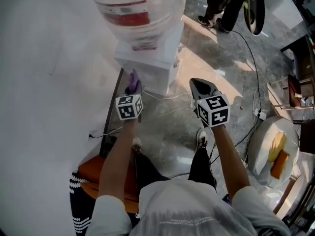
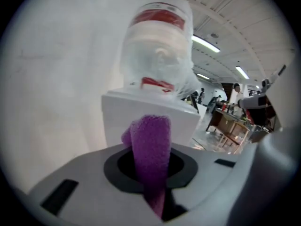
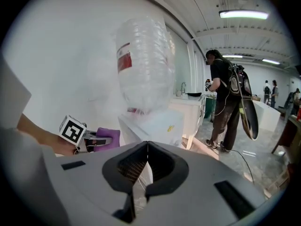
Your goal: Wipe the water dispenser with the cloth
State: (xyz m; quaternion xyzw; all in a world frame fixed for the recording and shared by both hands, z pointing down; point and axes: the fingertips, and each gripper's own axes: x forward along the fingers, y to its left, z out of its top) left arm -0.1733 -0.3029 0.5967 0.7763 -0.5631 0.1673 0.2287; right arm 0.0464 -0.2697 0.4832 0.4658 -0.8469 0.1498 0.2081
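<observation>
The water dispenser (image 1: 147, 58) is a tall white box. It stands upright next to a white wall (image 1: 49, 82) and has a big clear bottle (image 1: 130, 9) sitting on top. The cloth (image 2: 150, 154) is purple and soft. It sticks out long and straight from the left gripper (image 1: 134, 85), whose jaws are pinching its lower end. The loose end of the cloth points right at the white front of the dispenser. In the left gripper view the box is straight ahead, just past the tip of the cloth. In the head view the cloth is just beside the front of the box, near its left corner. I cannot tell if the cloth touches the box yet or if a small gap is left. The right gripper (image 1: 199, 87) is near the box too, but off to its right side. Its jaws are pressed together with nothing in them. So the left gripper is the one that counts here, because it is nearer and it has the cloth. I think the next move is a small push forward with the left gripper, so the cloth lies flat on the white front. Then it can rub up and down along the tall side. The right gripper only needs to keep out of the way.
</observation>
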